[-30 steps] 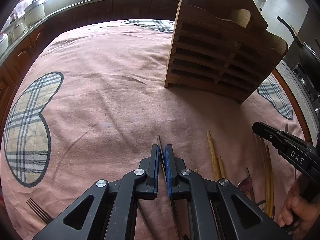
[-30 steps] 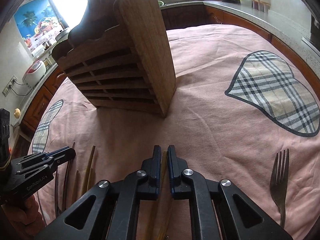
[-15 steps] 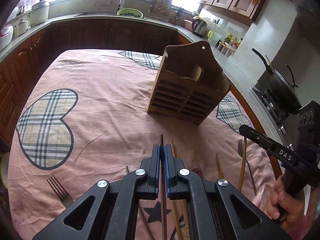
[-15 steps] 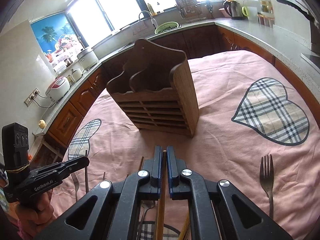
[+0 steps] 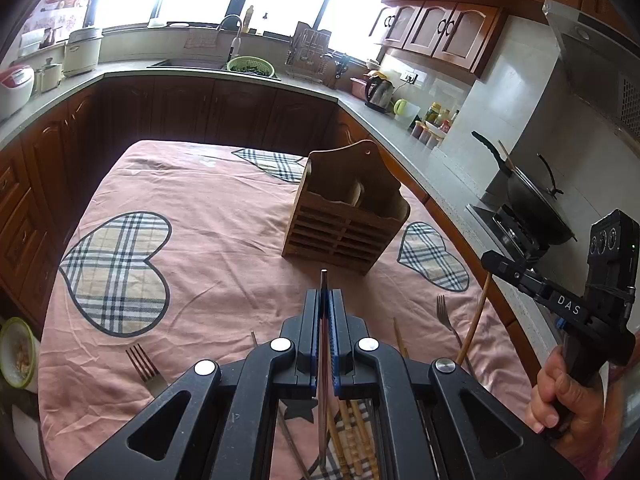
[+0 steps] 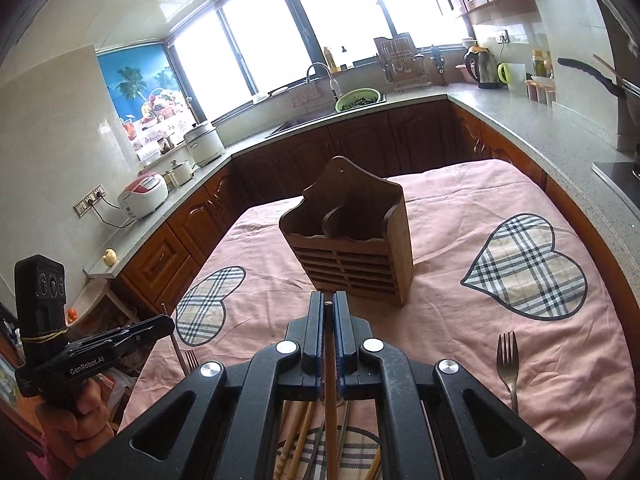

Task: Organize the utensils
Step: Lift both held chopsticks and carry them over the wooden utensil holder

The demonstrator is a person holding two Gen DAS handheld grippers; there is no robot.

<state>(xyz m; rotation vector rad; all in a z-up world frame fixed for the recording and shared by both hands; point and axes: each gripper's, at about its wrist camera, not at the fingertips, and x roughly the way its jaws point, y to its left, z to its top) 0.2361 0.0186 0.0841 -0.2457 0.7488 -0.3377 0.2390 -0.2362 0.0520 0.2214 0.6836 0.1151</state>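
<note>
Both grippers risen since earlier. Left gripper clamps thin metal chopstick; right gripper clamps round wooden chopstick. Slatted wooden holder upright on wrinkled pink cloth.

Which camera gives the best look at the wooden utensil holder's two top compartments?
The right wrist view: the wooden utensil holder faces it squarely, with both openings and the divider visible. The left wrist view shows the holder smaller and angled.

Utensil holder mid-table, fork right of it (chopsticks nearer)
</note>
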